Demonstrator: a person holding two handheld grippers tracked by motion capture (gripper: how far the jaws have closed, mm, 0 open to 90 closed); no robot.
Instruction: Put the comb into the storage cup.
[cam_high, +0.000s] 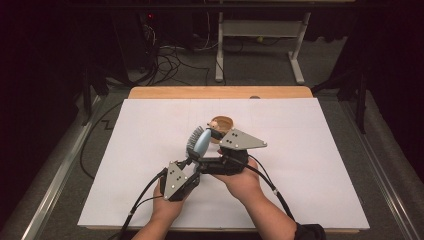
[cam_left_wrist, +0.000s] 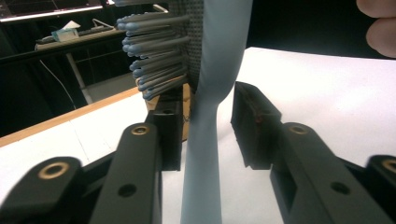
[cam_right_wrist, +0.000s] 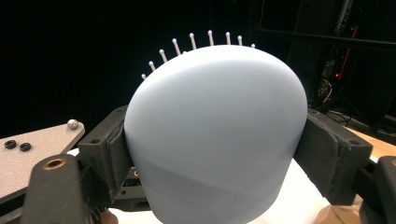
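A pale blue hairbrush (cam_high: 200, 143) with grey bristles is held up over the white table. My right gripper (cam_high: 204, 151) is shut on its broad head; in the right gripper view the pads press both sides of the rounded back (cam_right_wrist: 210, 107). My left gripper (cam_high: 192, 163) sits lower, around the thin handle (cam_left_wrist: 205, 154). Its jaws stand open, with a gap on each side of the handle. The bristles (cam_left_wrist: 154, 51) point to the left in the left gripper view.
A small wooden bowl (cam_high: 223, 124) stands on the white sheet (cam_high: 310, 165) just behind the brush. The wooden table edge (cam_high: 220, 92) runs along the far side. Cables and a table frame (cam_high: 260, 45) lie on the floor beyond.
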